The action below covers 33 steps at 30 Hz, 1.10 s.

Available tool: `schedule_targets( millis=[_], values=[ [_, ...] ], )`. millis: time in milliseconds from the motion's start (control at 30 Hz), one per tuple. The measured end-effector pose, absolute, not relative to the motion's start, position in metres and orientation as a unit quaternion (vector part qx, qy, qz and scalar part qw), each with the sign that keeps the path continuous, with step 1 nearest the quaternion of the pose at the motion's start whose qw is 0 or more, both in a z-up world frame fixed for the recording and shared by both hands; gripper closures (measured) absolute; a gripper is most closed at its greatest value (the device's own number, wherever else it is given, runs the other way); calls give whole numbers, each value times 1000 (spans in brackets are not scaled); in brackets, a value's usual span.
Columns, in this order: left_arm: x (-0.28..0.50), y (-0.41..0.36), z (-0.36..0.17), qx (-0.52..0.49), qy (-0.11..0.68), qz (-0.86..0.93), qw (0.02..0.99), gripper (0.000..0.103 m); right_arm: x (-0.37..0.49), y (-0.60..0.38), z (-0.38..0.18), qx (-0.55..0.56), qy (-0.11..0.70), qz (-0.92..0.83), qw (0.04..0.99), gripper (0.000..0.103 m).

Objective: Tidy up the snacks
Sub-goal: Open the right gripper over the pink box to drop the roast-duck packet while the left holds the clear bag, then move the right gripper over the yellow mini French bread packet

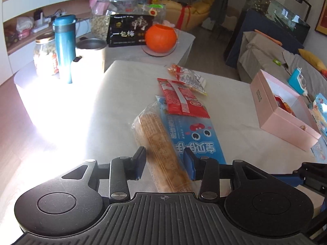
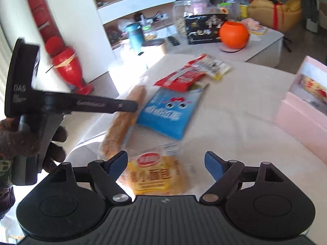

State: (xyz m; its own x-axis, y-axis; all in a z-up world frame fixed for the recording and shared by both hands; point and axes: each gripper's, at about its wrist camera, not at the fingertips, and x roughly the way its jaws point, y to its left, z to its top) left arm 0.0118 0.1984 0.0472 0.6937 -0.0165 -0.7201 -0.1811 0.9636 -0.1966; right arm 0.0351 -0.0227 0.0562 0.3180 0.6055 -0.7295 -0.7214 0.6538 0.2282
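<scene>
Several snack packs lie on the white table (image 1: 114, 106): a long clear pack of biscuits (image 1: 161, 147) (image 2: 122, 120), a blue pack with cartoon eyes (image 1: 190, 136) (image 2: 169, 112), a red pack (image 1: 181, 100) (image 2: 179, 77), and a red-and-white pack (image 1: 190, 77) (image 2: 212, 65). My left gripper (image 1: 165, 163) is open, its pads on either side of the biscuit pack's near end. My right gripper (image 2: 166, 163) is open over a yellow bread pack (image 2: 155, 175). An open pink box (image 1: 286, 112) (image 2: 306, 106) at the right holds a snack.
At the back stand a blue thermos (image 1: 65, 47), a white cup (image 1: 90, 59), jars of nuts (image 1: 44, 55), a black bag (image 1: 128, 30) and an orange pumpkin bowl (image 1: 161, 37). The left gripper's body (image 2: 30, 85) shows in the right wrist view. A red vase (image 2: 69, 69) stands on the floor.
</scene>
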Motion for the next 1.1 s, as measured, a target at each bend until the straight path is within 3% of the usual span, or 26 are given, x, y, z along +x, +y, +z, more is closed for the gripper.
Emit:
schedule_targets(
  millis=[133, 367, 533, 700, 800, 1100],
  values=[
    [8, 192, 45, -113, 380, 46, 917, 59, 23, -16, 40, -115, 421, 397, 807, 20],
    [-1, 147, 43, -125, 373, -40, 918, 68, 37, -90, 38, -119, 408, 321, 846, 20],
    [16, 101, 37, -116, 381, -96, 913, 69, 46, -134, 36, -117, 391, 256, 876, 19],
    [25, 59, 30, -59, 375, -109, 918, 65, 44, -165, 24, -90, 383, 219, 893, 13],
    [25, 47, 31, -31, 372, -101, 922, 65, 44, -175, 13, -66, 410, 222, 882, 3],
    [16, 54, 35, -21, 384, -106, 917, 65, 33, -170, 11, -83, 411, 214, 882, 0]
  ],
)
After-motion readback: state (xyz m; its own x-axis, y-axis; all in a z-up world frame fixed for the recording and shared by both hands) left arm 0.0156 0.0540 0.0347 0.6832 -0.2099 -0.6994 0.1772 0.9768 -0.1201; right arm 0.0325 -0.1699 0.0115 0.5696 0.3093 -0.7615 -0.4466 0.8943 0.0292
